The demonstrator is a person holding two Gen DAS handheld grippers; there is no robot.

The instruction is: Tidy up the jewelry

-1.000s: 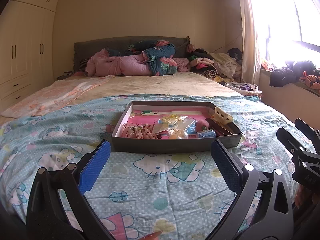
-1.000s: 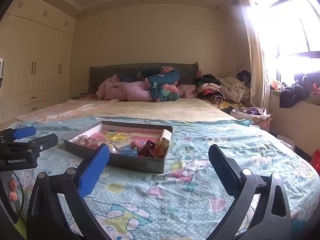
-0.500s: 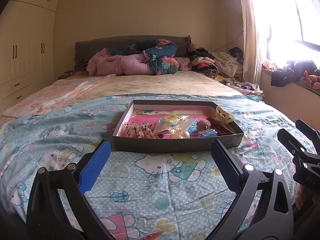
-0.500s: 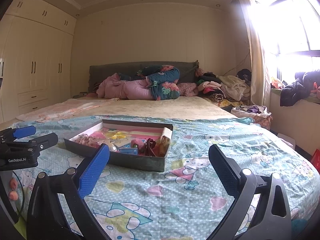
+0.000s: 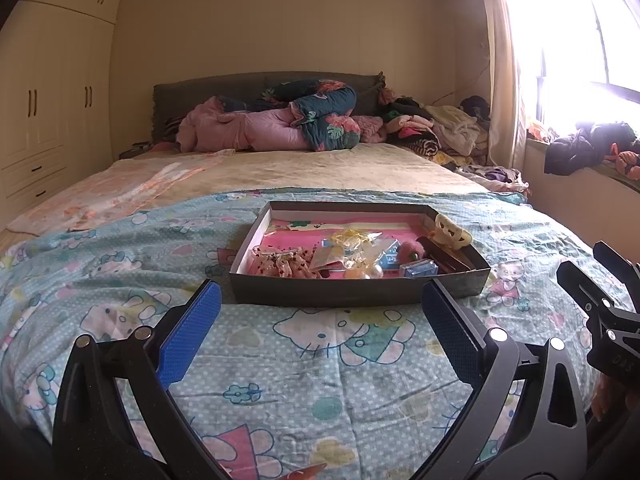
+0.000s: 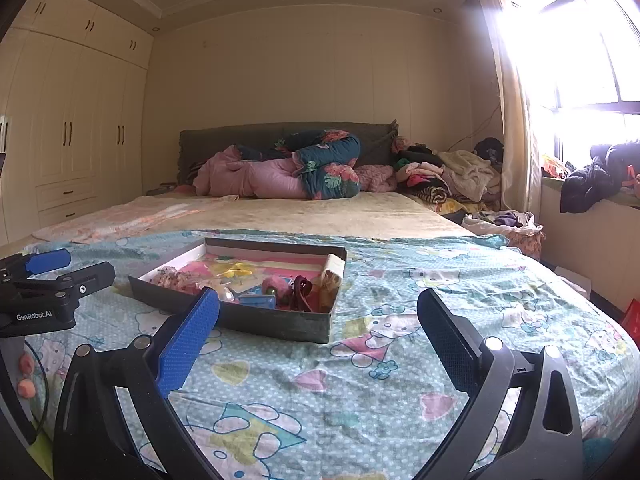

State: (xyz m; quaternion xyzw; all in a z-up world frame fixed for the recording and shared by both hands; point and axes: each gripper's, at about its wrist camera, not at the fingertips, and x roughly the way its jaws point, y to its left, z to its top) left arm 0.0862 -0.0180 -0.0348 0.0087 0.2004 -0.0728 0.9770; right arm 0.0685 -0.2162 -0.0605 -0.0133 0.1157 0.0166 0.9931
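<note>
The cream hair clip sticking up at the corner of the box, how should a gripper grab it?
Probably pinch the cream hair clip across its upper body from above. It props on the box rim's far right corner, raised above the clutter, nearest the right gripper.

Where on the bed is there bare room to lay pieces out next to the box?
Free: the cartoon bedspread between the box and the open left tool, and the stretch right of the box in front of the open right tool. The beige sheet behind is bare too. Crowded: inside the box and the clothes pile by the headboard.
</note>
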